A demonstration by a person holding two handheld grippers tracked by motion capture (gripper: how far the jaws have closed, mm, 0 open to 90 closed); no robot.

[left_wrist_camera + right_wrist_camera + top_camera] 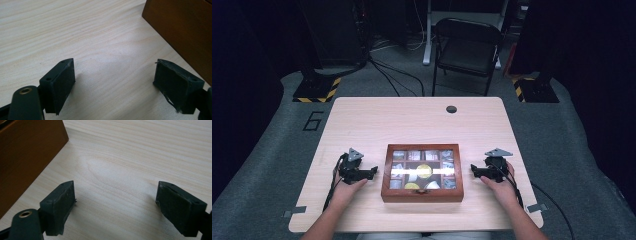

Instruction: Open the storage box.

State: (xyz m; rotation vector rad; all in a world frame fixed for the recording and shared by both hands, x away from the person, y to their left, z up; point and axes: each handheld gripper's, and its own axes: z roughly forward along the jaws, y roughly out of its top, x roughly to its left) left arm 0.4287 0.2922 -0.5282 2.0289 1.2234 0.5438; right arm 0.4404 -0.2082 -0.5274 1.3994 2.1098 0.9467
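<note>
Person's forearms enter at 6 o'clock in the high view, one hand on each gripper, both resting low on the table (362, 120). Left gripper (373, 171) sits at 9 o'clock of the wooden box (422, 194), jaws pointing toward the box's left wall, near it but not touching. Right gripper (473, 170) sits at 3 o'clock of the box, jaws pointing at the right wall, also just short of contact. Box is central on the near half of the table, lid glazed, showing a grid of compartments with small items inside; round yellowish pieces near the middle, the rest too small to name, with glare across the glass. Left gripper view: left gripper (113, 77) has its jaws spread wide with only bare light wood grain between them; the box's brown side wall (182, 30) stands at 1 o'clock, apart from the pads. Right gripper view: right gripper (115, 200) likewise spread wide, nothing between the jaws, box wall (25, 157) at 10 o'clock, clear of the pads. Grey three-cornered plates top both grippers, and cables trail back toward the person. Behind the table at 12 o'clock stands a black folding chair (468, 47); a dark round hole (451, 109) sits near the table's far edge.
</note>
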